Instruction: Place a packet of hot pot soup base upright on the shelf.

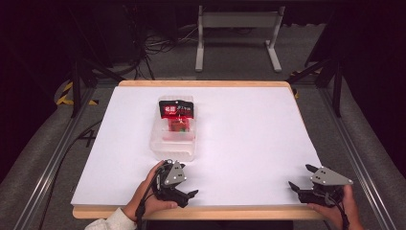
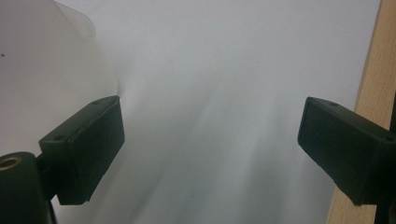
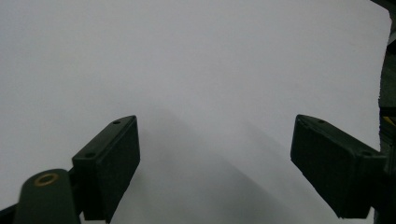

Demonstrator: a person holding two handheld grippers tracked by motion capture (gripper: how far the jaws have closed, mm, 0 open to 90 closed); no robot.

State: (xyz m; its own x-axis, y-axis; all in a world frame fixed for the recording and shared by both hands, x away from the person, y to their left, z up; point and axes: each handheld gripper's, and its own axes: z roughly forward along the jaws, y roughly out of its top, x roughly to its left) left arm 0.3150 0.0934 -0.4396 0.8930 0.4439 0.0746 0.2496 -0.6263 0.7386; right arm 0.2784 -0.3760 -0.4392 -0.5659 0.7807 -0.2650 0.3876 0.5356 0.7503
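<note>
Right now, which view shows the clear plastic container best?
The high view: the clear plastic container shows whole, a red-and-black packet in it. The left gripper view catches just a blurred corner; the right gripper view faces bare tabletop.

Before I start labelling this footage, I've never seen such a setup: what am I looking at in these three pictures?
A person sits at a table covered in a white sheet and holds hand-operated tongs in each hand. The high view looks down from above: the left tongs are at the near edge, just in front of a clear plastic box that holds a red and black packet; the right tongs are near the right corner. The other two pictures come from cameras riding on the tongs, looking along their black jaws. The left tongs show the box's edge beside them. The right tongs face bare sheet. Both are open, holding nothing.
</note>
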